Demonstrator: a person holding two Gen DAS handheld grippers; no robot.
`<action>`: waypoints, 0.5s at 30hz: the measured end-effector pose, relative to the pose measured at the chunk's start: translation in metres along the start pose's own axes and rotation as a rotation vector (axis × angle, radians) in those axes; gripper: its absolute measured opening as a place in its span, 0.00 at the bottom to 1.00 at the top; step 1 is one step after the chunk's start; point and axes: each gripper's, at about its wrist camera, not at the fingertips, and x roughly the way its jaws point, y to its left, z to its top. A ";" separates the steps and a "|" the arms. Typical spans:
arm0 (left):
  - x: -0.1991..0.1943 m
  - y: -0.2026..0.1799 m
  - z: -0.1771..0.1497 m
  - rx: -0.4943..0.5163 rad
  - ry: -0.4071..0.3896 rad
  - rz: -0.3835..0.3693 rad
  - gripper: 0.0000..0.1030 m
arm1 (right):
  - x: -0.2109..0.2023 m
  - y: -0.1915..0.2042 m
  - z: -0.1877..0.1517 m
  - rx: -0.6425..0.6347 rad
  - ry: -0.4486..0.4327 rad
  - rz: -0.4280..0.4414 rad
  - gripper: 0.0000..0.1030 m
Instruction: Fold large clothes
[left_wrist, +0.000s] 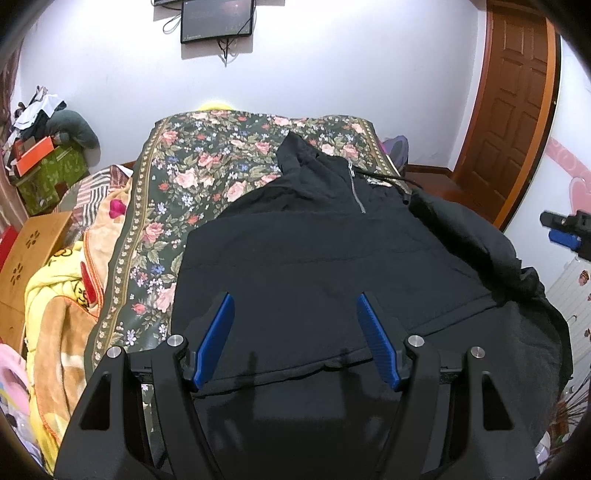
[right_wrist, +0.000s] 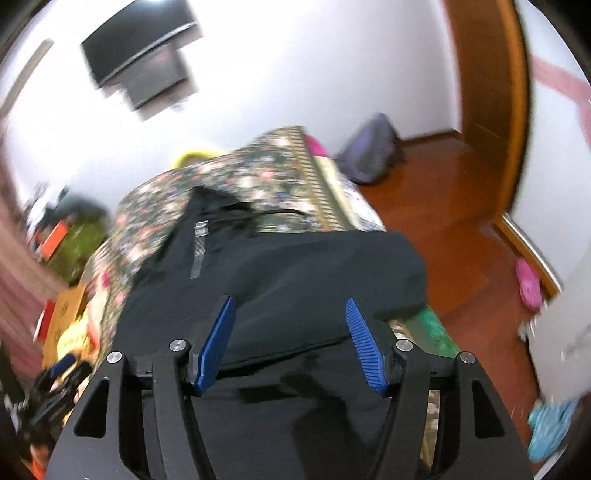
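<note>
A large black hooded jacket (left_wrist: 325, 258) with a short metal zipper (left_wrist: 355, 188) lies on the floral bed cover (left_wrist: 207, 162), hood at the far end. Its left side is folded inward; its right sleeve (left_wrist: 480, 236) is bunched at the bed's edge. My left gripper (left_wrist: 295, 306) is open and empty above the jacket's hem. My right gripper (right_wrist: 290, 310) is open and empty above the folded right sleeve (right_wrist: 332, 266) of the jacket (right_wrist: 229, 280); this view is blurred. The right gripper also shows at the far right of the left wrist view (left_wrist: 565, 230).
Blankets (left_wrist: 59, 302) and a cardboard box (left_wrist: 33, 243) lie left of the bed. A green box (left_wrist: 48, 173) with clutter stands in the far left corner. A wooden door (left_wrist: 509, 103), wood floor (right_wrist: 443, 206), a purple bag (right_wrist: 369, 155) and pink slippers (right_wrist: 528, 282) are on the right.
</note>
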 end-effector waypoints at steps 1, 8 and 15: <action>0.002 0.000 0.000 -0.002 0.005 -0.001 0.66 | 0.008 -0.009 -0.002 0.037 0.026 0.002 0.57; 0.017 0.003 -0.003 -0.026 0.040 -0.018 0.66 | 0.058 -0.041 -0.017 0.263 0.203 0.104 0.57; 0.021 0.004 -0.003 -0.036 0.051 -0.022 0.66 | 0.077 -0.058 -0.008 0.397 0.213 0.139 0.58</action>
